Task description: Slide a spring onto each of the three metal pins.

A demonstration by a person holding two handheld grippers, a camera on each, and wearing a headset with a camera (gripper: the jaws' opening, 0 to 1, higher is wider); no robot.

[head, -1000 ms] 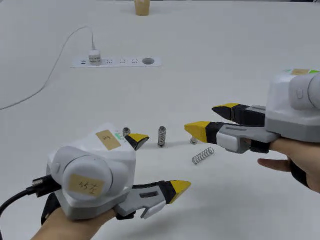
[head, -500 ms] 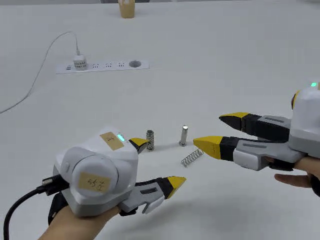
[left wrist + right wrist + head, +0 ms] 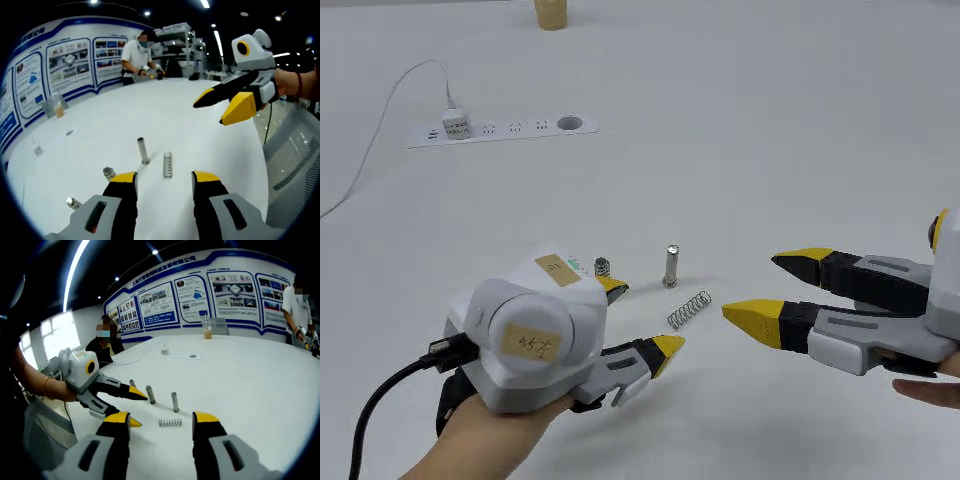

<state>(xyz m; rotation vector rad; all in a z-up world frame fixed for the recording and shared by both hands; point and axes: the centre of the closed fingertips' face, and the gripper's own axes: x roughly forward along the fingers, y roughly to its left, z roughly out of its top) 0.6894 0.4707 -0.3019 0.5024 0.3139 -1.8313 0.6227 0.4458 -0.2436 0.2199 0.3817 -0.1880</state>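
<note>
A bare metal pin (image 3: 671,266) stands upright on the white table, and a loose spring (image 3: 688,309) lies just in front of it. To its left, a pin carrying a spring (image 3: 602,267) peeks out from behind my left gripper (image 3: 642,317), which is open and empty. In the left gripper view the bare pin (image 3: 143,150) and the loose spring (image 3: 167,164) sit just beyond the jaws, with the sprung pin (image 3: 109,173) and a third pin (image 3: 73,203) further left. My right gripper (image 3: 755,285) hovers open to the right of the spring (image 3: 170,422).
A white power strip (image 3: 500,130) with a plugged charger (image 3: 453,124) and its cable lies at the back left. A cup (image 3: 551,13) stands at the far edge. People stand beyond the table in both gripper views.
The right gripper has drawn back from the pins toward the near right, uncovering the bare pin. The left gripper has edged forward beside the sprung pin. The head camera has shifted.
</note>
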